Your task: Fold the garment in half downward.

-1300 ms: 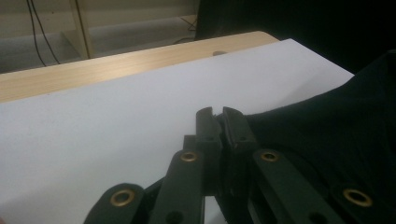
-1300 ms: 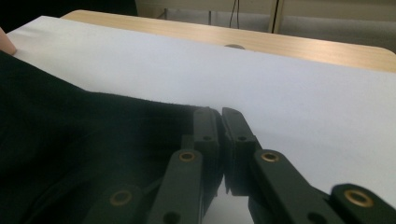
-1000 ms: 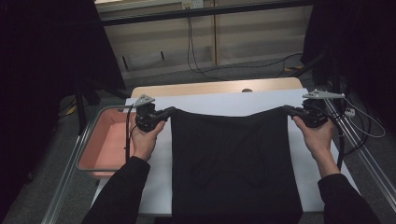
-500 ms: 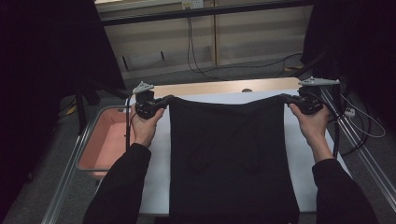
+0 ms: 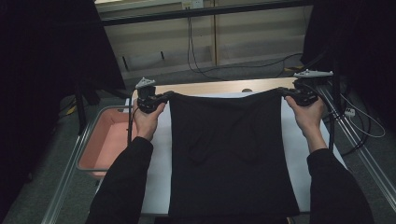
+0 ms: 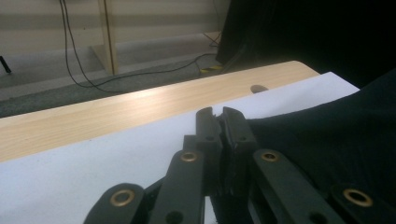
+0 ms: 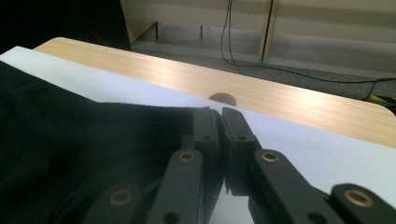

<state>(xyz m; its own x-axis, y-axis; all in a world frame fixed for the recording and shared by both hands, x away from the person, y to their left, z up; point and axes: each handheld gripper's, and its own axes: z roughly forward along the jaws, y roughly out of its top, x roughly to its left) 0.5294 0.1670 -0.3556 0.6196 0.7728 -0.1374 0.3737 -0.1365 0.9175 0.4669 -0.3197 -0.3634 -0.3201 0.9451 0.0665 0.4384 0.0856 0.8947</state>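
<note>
A black cloth (image 5: 231, 154) lies spread down the middle of a white sheet (image 5: 156, 172) that covers the wooden tabletop (image 5: 212, 87), its near edge reaching the tabletop's front. The far edge is stretched taut between the two hands. The left tongs (image 5: 164, 96) are clamped on the cloth's far left corner; in the left gripper view the two black jaws stand pressed together with the dark fabric (image 6: 327, 135) pinched between them (image 6: 218, 114). The right tongs (image 5: 286, 92) grip the far right corner, and in the right gripper view their jaws are likewise closed on the cloth (image 7: 70, 140) at the tips (image 7: 217, 113). Both corners sit near the far edge of the white sheet, close to a round hole (image 5: 246, 90) in the wood. A pink tray (image 5: 100, 144) rests just beside the tabletop on the person's left. Cables (image 5: 196, 51) trail over the floor beyond.
</note>
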